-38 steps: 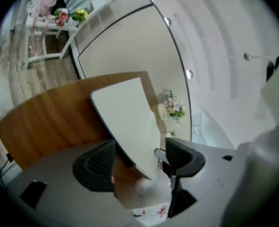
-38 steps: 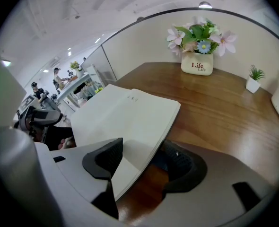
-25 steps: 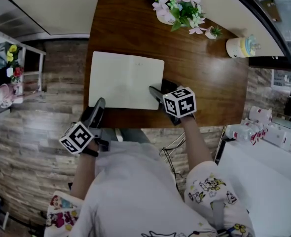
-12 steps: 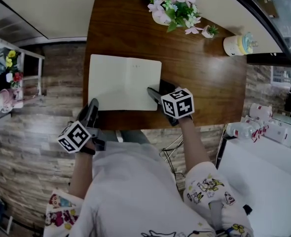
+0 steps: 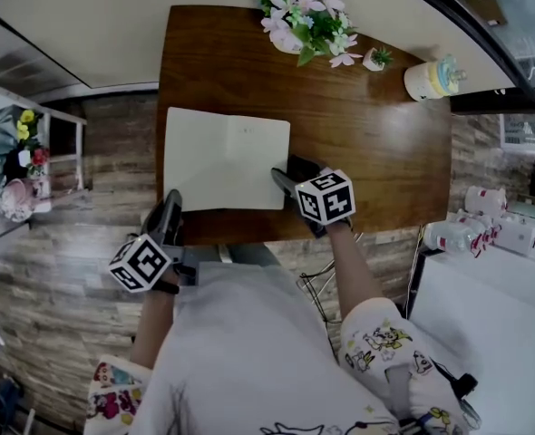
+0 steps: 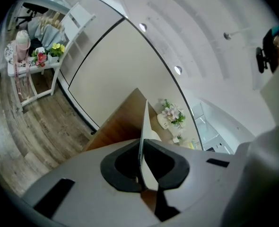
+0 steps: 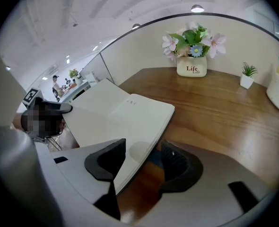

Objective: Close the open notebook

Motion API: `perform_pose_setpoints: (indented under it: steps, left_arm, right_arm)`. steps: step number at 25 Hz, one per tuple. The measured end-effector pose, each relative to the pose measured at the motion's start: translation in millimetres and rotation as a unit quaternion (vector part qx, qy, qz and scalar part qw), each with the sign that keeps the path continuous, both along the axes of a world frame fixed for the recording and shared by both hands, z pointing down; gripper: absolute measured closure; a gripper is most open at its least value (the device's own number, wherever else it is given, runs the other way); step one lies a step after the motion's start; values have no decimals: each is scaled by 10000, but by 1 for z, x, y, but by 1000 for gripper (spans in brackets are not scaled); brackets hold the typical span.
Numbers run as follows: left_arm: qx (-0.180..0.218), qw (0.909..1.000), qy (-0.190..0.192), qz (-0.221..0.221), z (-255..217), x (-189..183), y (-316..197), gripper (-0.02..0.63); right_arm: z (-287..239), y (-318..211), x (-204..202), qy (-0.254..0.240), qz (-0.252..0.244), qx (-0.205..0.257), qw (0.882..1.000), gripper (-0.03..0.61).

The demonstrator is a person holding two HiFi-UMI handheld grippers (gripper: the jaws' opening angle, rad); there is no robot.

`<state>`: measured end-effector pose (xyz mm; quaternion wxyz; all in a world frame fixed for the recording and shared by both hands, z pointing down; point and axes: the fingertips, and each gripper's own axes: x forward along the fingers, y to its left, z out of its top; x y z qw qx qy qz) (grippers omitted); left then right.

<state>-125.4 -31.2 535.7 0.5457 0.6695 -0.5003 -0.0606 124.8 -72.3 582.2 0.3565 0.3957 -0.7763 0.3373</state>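
The left gripper point(image 6: 142, 146) had its 2 jaws drawn almost together on a thin edge of the notebook point(image 5: 224, 157), which ran edge-on between the pads. It appeared to be pinching that sheet, though the wide lens made the contact hard to judge. The tool was rolled onto its side, so the wooden table point(image 5: 376, 152) showed on 1 side of the sheet and cream paper on the other. In the head view it sat at the notebook's near-left corner, over the table's front edge. Its marker cube point(image 5: 141, 263) sat back toward the person's body, and the left forearm point(image 5: 154, 324) ran straight back from it, close to the torso.

The right gripper point(image 7: 143, 148) had its jaws well apart and held nothing. 1 jaw hovered over the notebook's right-hand page and the other over bare wood just beside the notebook's right edge, so that edge passed between them. Its cube point(image 5: 325, 197) lay just off the notebook's near-right corner, and the right forearm point(image 5: 358, 275) slanted back and outward from there.

The notebook lay open with 2 cream pages facing up. Beyond its far-right corner stood a white pot of pink flowers point(image 5: 306, 16). Further right of the notebook were a small potted plant point(image 5: 376, 59) and a pale canister point(image 5: 428, 78).
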Motion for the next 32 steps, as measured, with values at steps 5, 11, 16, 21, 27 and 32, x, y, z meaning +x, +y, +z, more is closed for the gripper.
perform_pose_setpoints:
  steps: [5,11,16,21,27,32]
  left_arm:
    - [126,9994,-182,266,-15,8,0,604]
    - [233,9975,-424,522,-25,17,0,606]
    - [381,9930,-726,846,-34,26,2,606]
    - [661,9827,-1115,1321,-46,42,3,604]
    - [995,9660,-1489,1865,-59,65,5,604]
    - [1172,9539,-1702,2176,-64,80,7,588]
  right_arm:
    - [-15,5,0,-95,114,212,9997,381]
    - [-39,6,2,-204,192,574,9980,423]
    - [-59,9,10,-297,352,889,9950,451]
    - [-78,15,26,-377,640,1155,9905,476]
    - [-90,28,39,-529,982,1350,9846,511]
    - [-94,38,46,-740,1218,1370,9803,532]
